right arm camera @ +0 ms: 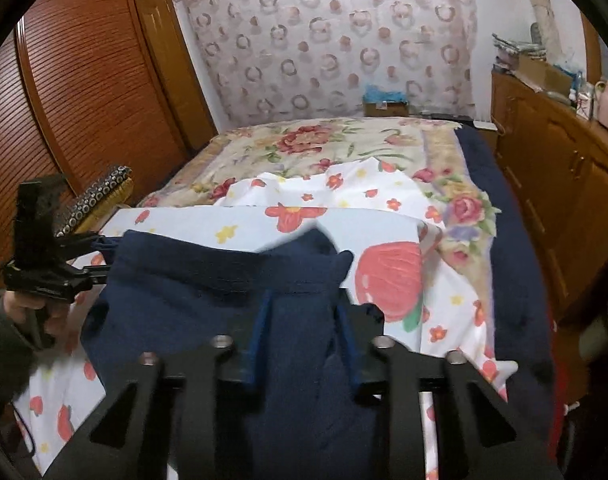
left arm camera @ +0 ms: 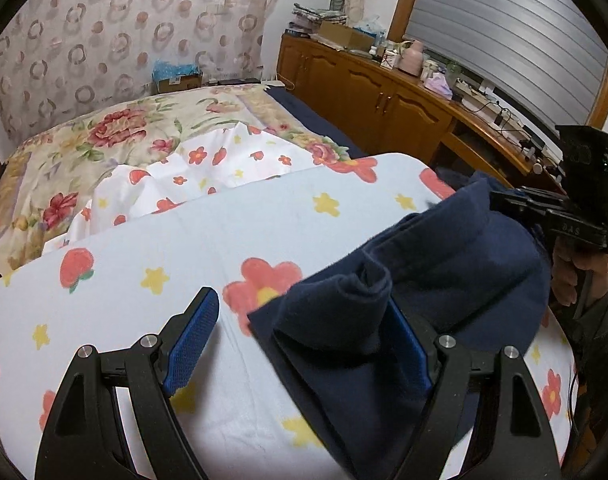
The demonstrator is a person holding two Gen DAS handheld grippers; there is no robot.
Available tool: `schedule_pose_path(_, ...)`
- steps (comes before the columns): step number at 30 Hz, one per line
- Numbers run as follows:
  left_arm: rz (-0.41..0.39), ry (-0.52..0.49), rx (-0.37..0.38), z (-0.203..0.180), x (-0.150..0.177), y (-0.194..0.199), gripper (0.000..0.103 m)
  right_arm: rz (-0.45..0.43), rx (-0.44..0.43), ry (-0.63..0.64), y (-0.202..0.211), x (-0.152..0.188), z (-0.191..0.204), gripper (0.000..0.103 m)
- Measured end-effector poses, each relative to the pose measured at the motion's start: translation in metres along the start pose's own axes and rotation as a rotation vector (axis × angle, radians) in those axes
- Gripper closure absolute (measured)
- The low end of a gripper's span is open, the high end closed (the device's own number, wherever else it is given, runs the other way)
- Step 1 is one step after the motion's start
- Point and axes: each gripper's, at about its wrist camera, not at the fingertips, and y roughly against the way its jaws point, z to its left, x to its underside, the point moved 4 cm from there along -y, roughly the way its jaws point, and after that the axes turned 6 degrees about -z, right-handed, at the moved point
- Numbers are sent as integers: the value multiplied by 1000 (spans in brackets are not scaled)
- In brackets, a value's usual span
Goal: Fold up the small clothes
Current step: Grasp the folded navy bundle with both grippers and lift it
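In the right wrist view the right claw [right arm camera: 304, 344] fills the bottom centre of the frame, its 2 blue pads drawn in and clamped on a bunched fold of the navy garment [right arm camera: 208, 292], which runs from between the jaws out toward the left of the frame. In the left wrist view the left claw [left arm camera: 315, 344] stands wide apart at the bottom of the frame: its left pad hangs over bare floral cloth [left arm camera: 144, 240], while a rolled corner of the garment lies against its right pad, not pinched. So the garment lies to the right of the left claw, with its long axis running from that claw up toward the right edge, where the other claw and a hand [left arm camera: 571, 276] show. The left claw is already at the loose corner, and I judge that the coming move turns on it shifting right to take that corner in. The garment rests on the cloth-covered bench. Beyond it lies the bed [left arm camera: 104, 132], and farther off a cardboard box [left arm camera: 176, 80] with blue stuff, contents unclear.
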Motion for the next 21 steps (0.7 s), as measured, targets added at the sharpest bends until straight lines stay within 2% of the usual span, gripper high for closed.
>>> schedule_pose_path(2, -17, 10, -17, 5, -3, -1, 21, -26, -16, 2, 4, 0, -4, 97)
schedule_pose_path(4, -33, 14, -57, 12, -4, -1, 21, -85, 54, -4, 12, 2, -9, 97)
schedule_pose_path(6, -50, 13, -107, 18, -6, 2, 21, -72, 146, -42, 10, 5, -16, 97)
schedule_pose_path(11, -61, 13, -113, 22, -8, 10, 21, -47, 186, -22, 9, 9, -15, 97)
schedule_pose_path(14, -53, 23, -97, 19, -4, 16, 21, -44, 203, 4, 19, 7, -9, 86)
schedule_pose_path(16, -50, 43, -86, 17, 0, 18, 21, -37, 230, 20, 16, 4, 1, 67)
schedule_pose_path(17, -47, 53, -77, 16, 3, 20, 21, -38, 235, 19, 17, 2, 6, 51)
schedule_pose_path(18, -44, 61, -69, 15, 4, 19, 21, -40, 233, 17, 17, 0, 9, 46)
schedule_pose_path(21, -42, 78, -57, 10, 13, 24, 21, -13, 203, 23, 14, 4, 21, 39)
